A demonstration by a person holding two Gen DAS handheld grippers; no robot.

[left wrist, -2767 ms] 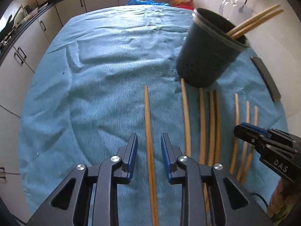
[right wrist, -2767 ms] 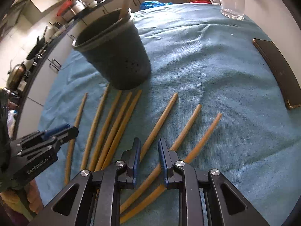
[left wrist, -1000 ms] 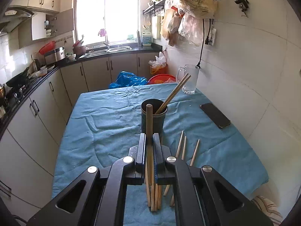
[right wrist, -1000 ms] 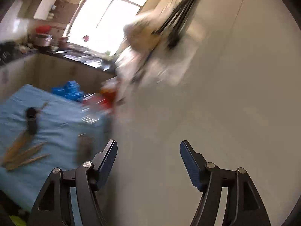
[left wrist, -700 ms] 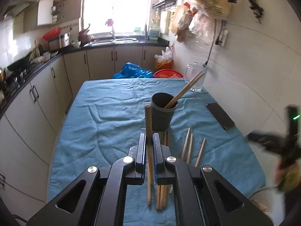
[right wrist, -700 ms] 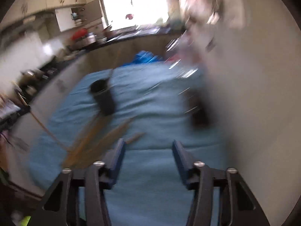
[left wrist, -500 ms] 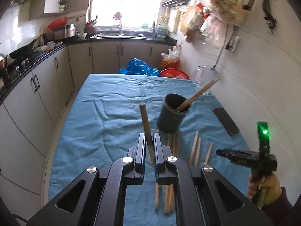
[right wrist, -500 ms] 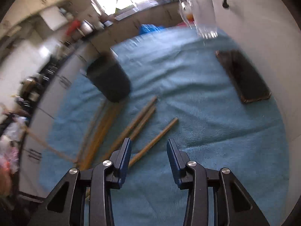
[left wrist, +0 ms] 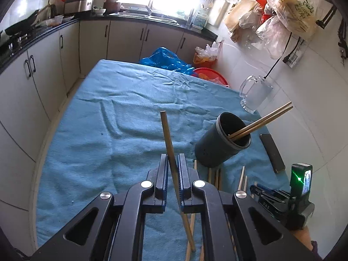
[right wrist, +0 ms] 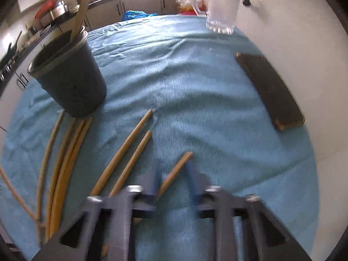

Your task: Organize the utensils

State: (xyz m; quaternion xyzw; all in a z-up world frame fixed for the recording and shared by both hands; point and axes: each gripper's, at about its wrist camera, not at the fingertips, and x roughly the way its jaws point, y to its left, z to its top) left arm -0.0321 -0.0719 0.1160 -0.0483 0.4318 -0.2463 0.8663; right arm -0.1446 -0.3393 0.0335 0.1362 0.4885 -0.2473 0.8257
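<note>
While the left gripper (left wrist: 173,174) is clamping one chopstick (left wrist: 168,139) aloft near the holder (left wrist: 219,145), the right gripper (right wrist: 171,181) is closing around the rightmost chopstick (right wrist: 177,169) on the cloth (right wrist: 195,91), pads seemingly not yet pressing. Next, each stick needs tipping into the holder.

I count ten chopsticks in all. One (left wrist: 168,140) is pinched between my left jaws, and one (right wrist: 174,173) lies between my right jaws. Six more lie flat on the cloth left of the right jaws: a pair (right wrist: 128,154) close by and four (right wrist: 65,163) further left. Two (left wrist: 260,121) stand in the one dark holder (left wrist: 219,145), ahead and right of my left jaws. Beyond the right jaws there is one glass mug (right wrist: 219,6) and one phone (right wrist: 269,89).
</note>
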